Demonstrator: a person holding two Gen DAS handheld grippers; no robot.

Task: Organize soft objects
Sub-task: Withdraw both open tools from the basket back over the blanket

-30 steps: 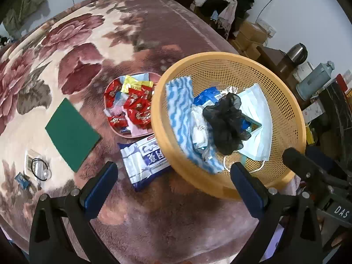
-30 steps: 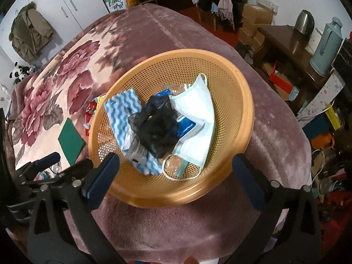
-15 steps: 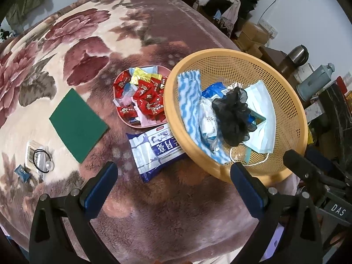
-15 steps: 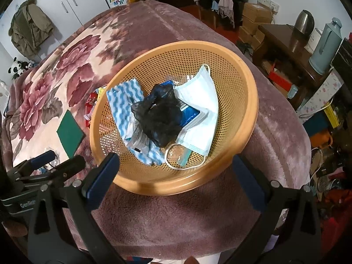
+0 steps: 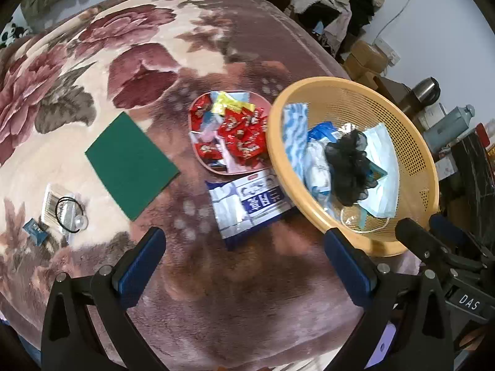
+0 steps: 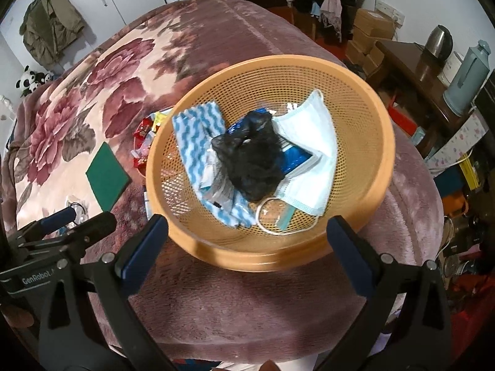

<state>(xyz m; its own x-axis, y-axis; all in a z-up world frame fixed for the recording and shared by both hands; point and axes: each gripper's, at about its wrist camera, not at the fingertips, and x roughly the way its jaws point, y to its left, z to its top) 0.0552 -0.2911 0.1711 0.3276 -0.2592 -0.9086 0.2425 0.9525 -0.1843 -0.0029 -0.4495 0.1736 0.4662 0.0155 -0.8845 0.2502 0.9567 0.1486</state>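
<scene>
Floral blanket [image 5: 92,71], orange basket [image 6: 383,167] holding face mask [image 6: 312,157], both claws released

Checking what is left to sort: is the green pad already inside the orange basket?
No, the green pad lies flat on the floral blanket, well apart from the orange basket.

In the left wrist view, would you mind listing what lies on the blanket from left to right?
Black hair tie on a clear packet → flat green rectangular pad → pink plate of red-wrapped candies → round orange plastic mesh basket holding a black scrunchie and light blue face mask.
</scene>
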